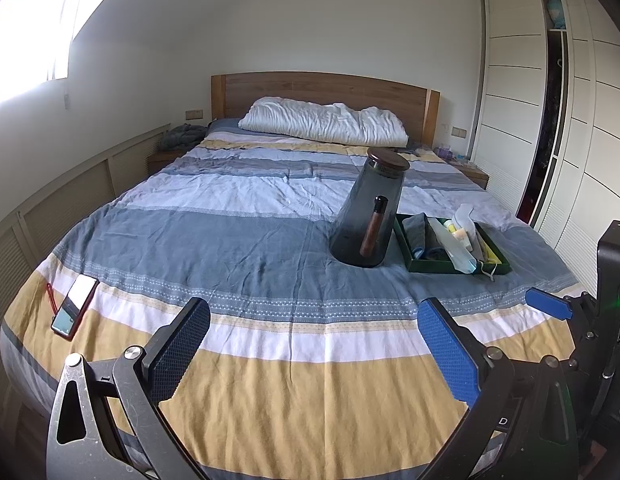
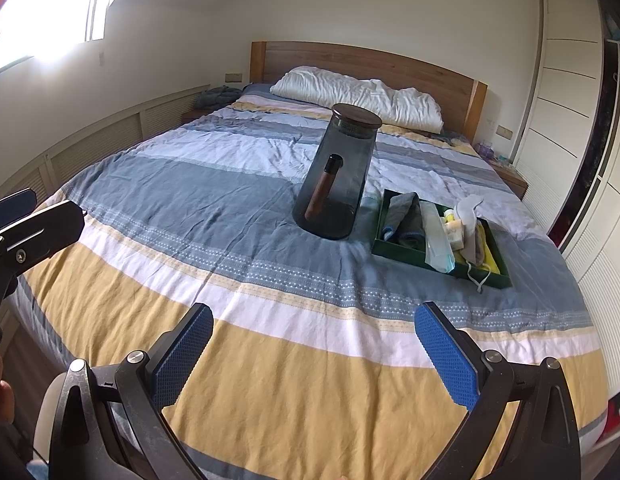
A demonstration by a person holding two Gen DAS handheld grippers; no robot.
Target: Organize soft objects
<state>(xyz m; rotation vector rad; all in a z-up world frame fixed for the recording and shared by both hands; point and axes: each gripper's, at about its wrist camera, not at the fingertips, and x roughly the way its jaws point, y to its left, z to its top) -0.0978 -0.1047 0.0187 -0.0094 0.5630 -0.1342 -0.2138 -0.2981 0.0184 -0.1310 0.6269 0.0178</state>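
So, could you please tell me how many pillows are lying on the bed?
1: a white pillow lies across the head of the bed, against the wooden headboard. Others could be hidden behind it or under the cover.

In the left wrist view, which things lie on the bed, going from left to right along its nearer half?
phone → smoky glass carafe → green tray holding cloths and a face mask.
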